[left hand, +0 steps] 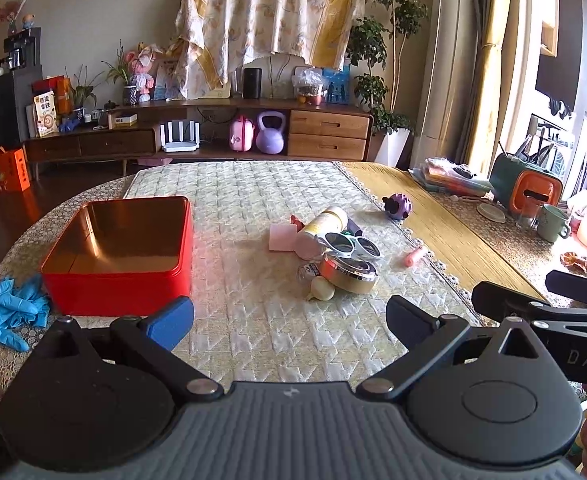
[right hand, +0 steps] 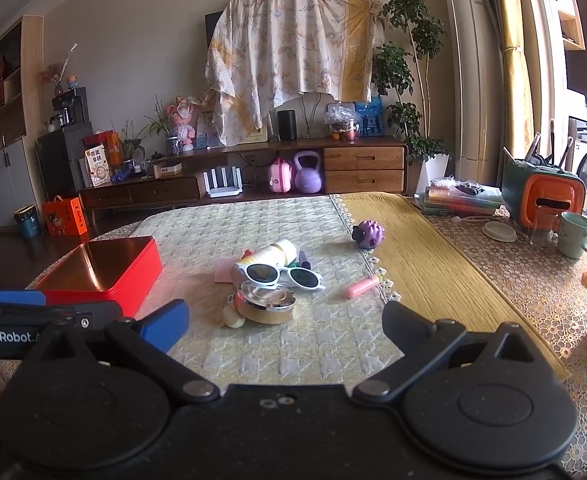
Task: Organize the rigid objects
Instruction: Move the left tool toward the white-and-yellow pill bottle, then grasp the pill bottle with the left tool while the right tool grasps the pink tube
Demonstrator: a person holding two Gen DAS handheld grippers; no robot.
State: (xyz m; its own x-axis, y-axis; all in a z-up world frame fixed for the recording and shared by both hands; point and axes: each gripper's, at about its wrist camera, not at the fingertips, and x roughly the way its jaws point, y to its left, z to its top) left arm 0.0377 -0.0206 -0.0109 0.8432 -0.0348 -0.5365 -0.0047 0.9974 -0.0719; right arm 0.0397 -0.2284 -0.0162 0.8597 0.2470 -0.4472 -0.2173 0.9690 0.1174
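We're holding both grippers, left point(left hand: 289, 316) and right point(right hand: 285, 320), w/ fingers spread wide, gripping nothing, over the quilted mat point(right hand: 253, 220). Red tin point(left hand: 117, 256) is sitting at left, open side up; white sunglasses point(right hand: 283, 274) are lying crosswise atop the pile, mid-mat. Left gripper's side is reading "GenRobot".

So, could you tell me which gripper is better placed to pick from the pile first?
Probably the right gripper: open, with the pile's round tin just ahead of it. The left gripper, also open, sits nearer the red box.
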